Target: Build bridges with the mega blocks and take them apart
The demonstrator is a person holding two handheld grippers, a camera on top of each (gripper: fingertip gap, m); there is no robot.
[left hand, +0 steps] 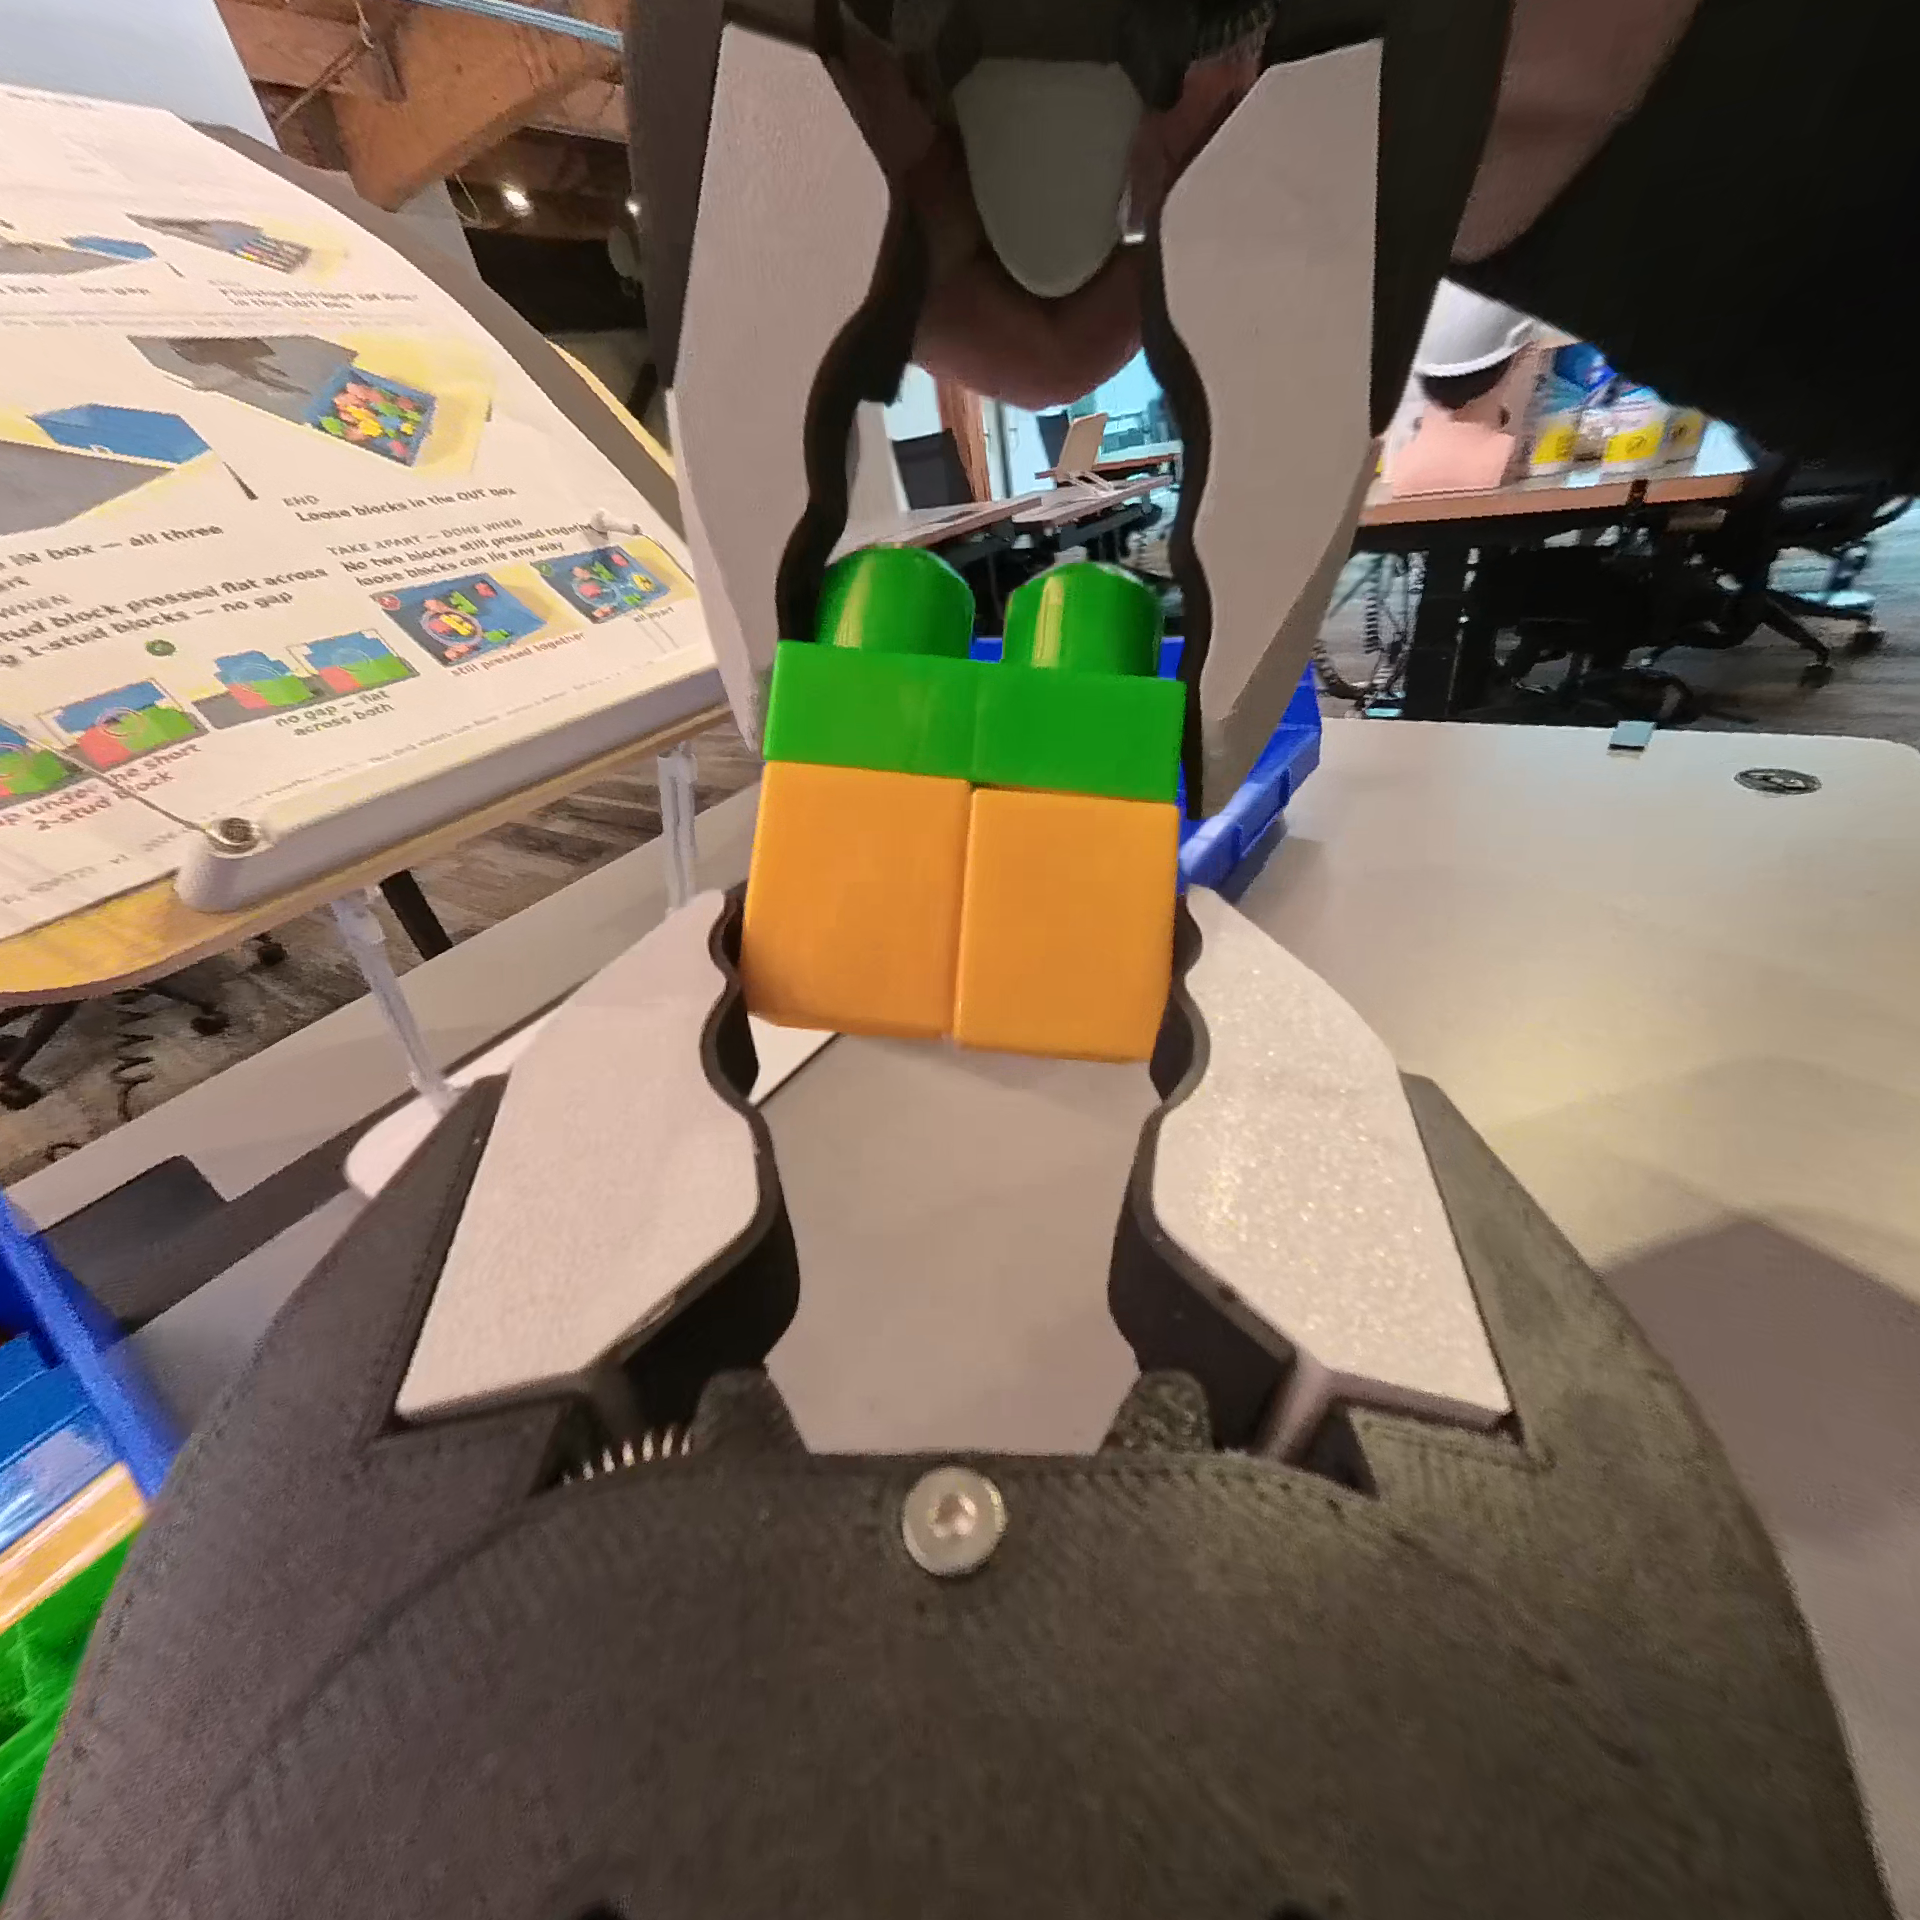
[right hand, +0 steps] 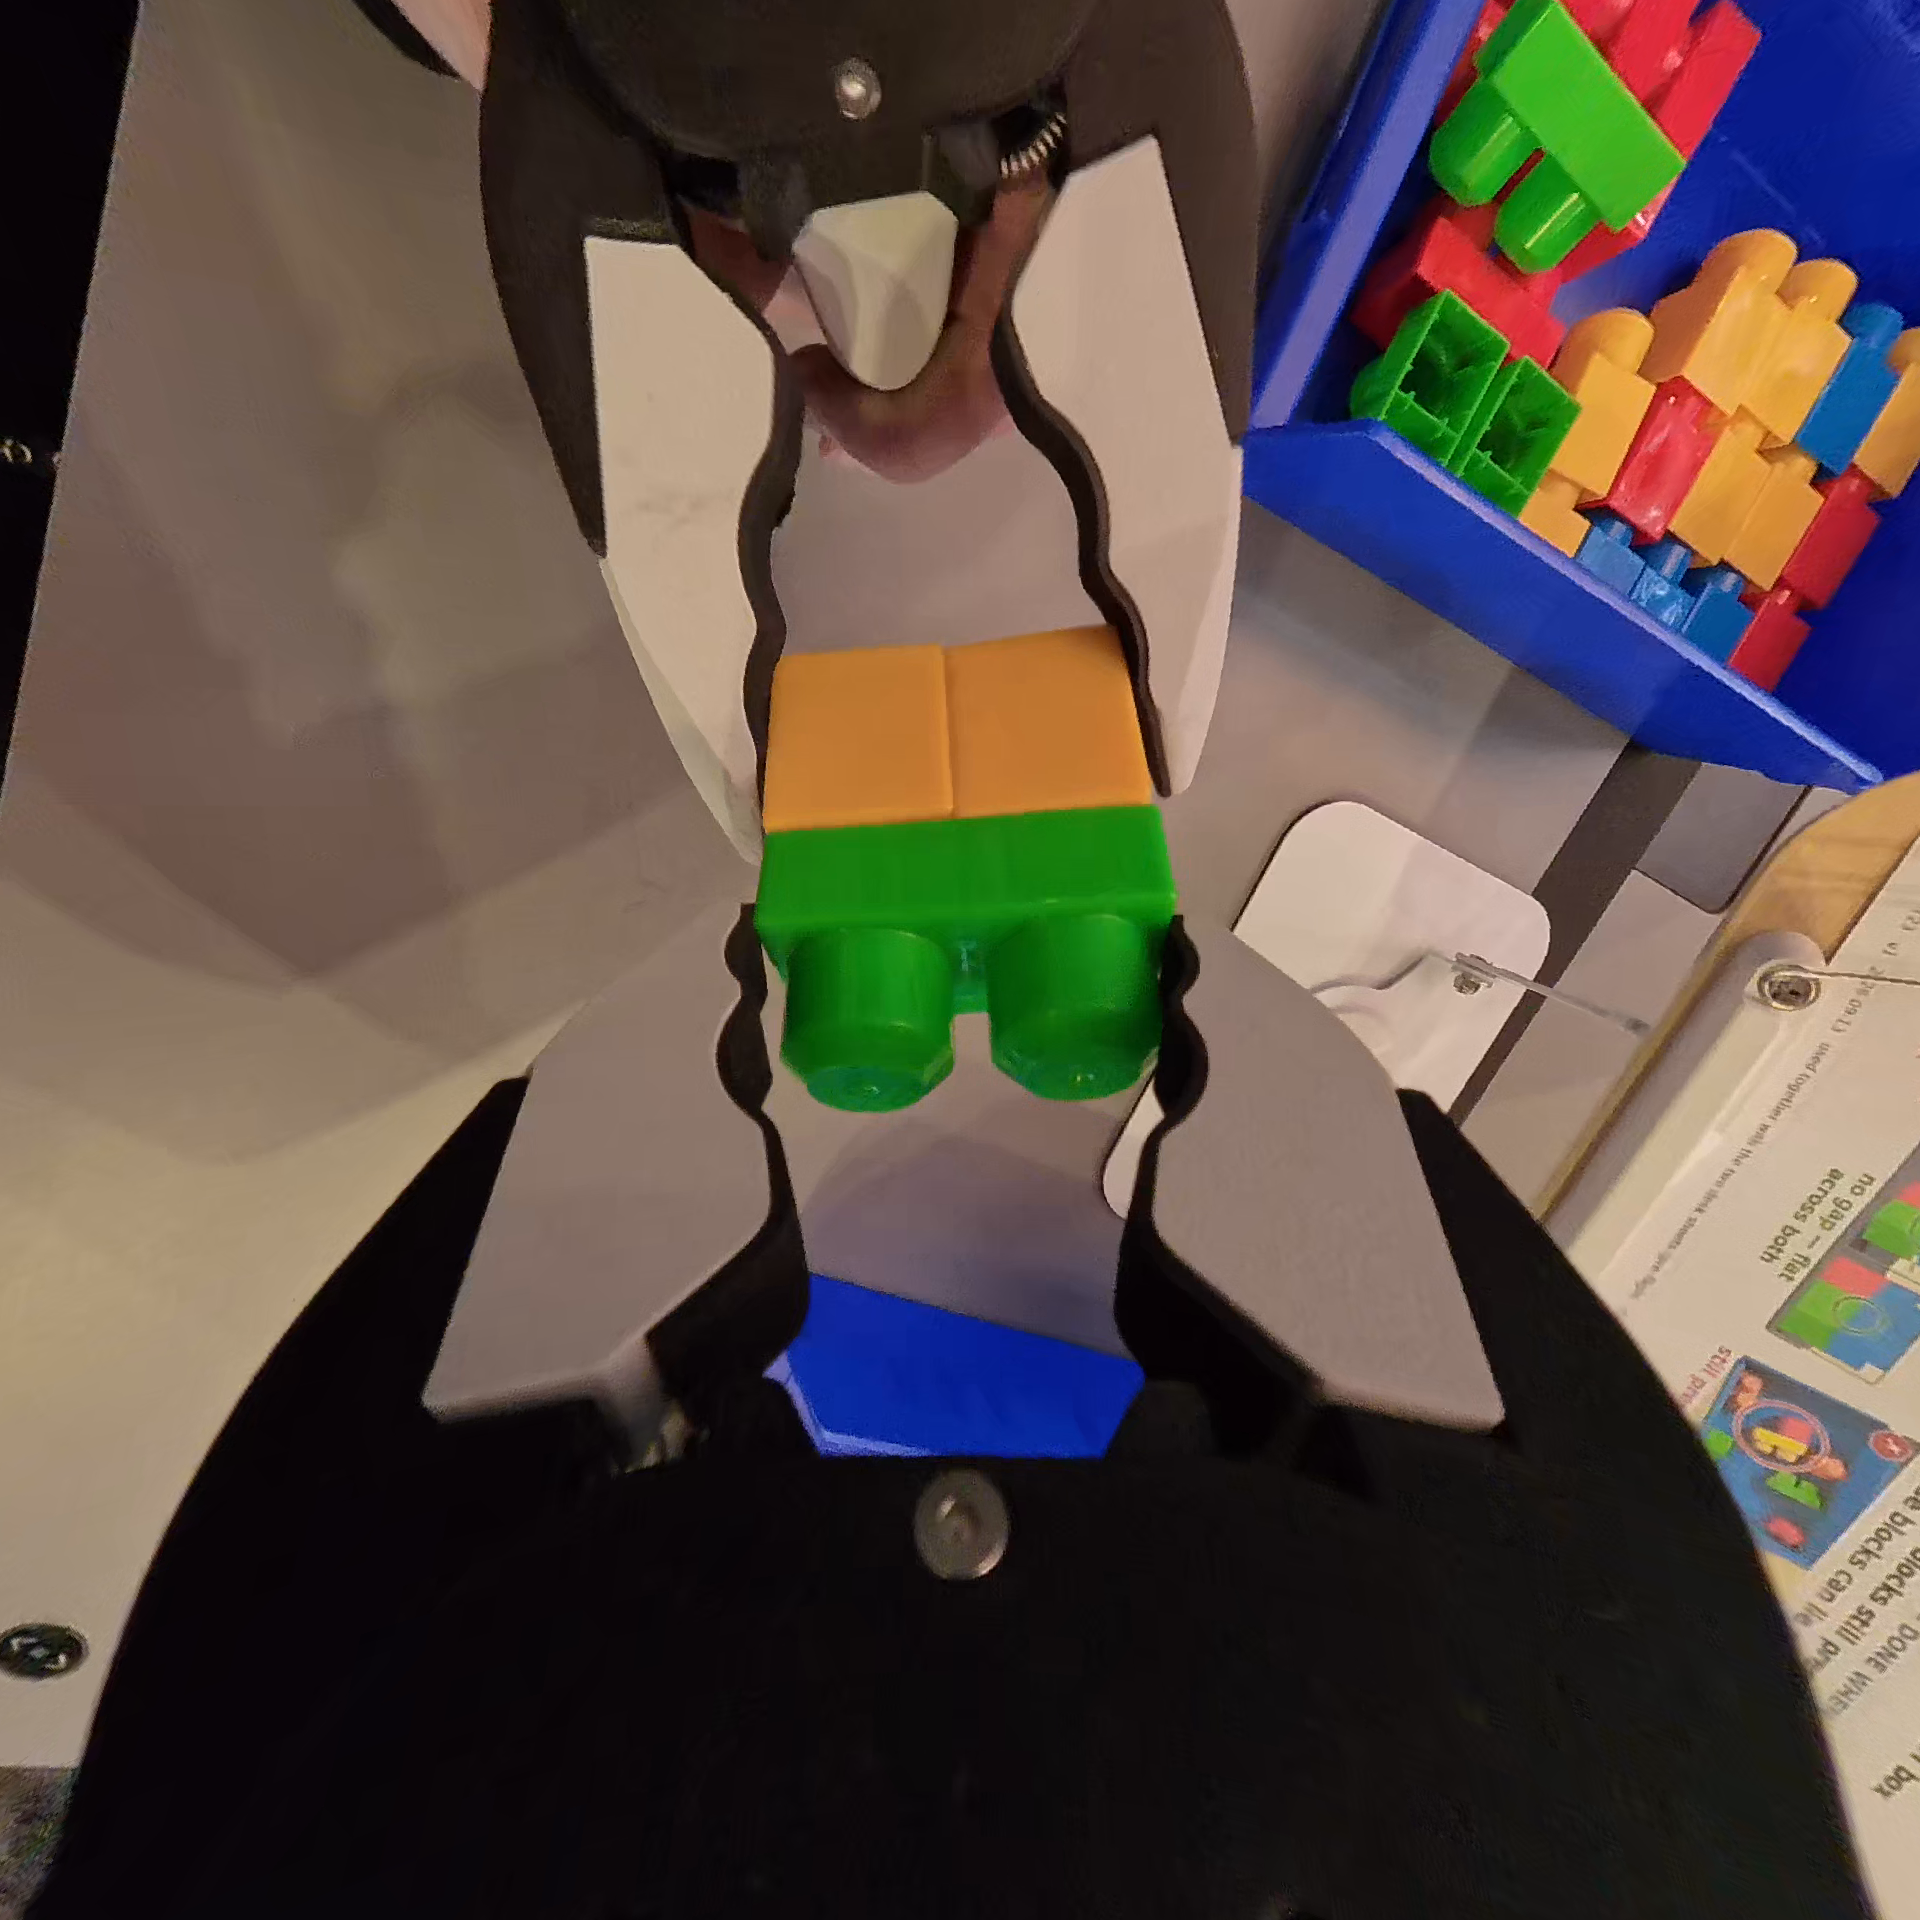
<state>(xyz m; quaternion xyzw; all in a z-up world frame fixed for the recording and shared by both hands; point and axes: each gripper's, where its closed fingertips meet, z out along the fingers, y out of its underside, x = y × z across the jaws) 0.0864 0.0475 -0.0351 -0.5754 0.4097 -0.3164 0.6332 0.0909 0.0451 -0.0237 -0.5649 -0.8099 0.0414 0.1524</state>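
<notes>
Above the tabletop [left hand: 1558,935], our left tool [left hand: 961,977] clamps the orange blocks [left hand: 956,914], our right tool [right hand: 961,997] the green block [right hand: 966,862]; uneven pulling could fling the pieces loose.

Bridge [left hand: 961,831] suspended above the bench [left hand: 1558,935], between two opposed grippers. Two-stud block [left hand: 971,727] seated on top of two single blocks [left hand: 956,925] set side by side and touching. Left gripper [left hand: 961,982] closed on the single blocks, one pad pressed to each outer face. Right gripper [right hand: 961,987] closed on the two-stud block from the opposite end. Bin [right hand: 1558,613] of loose blocks [right hand: 1683,416] on the bench, to one side. Instruction board [left hand: 312,499] raised on a stand beside the bin. Second bin [left hand: 1257,790] behind the bridge in the left wrist view.
</notes>
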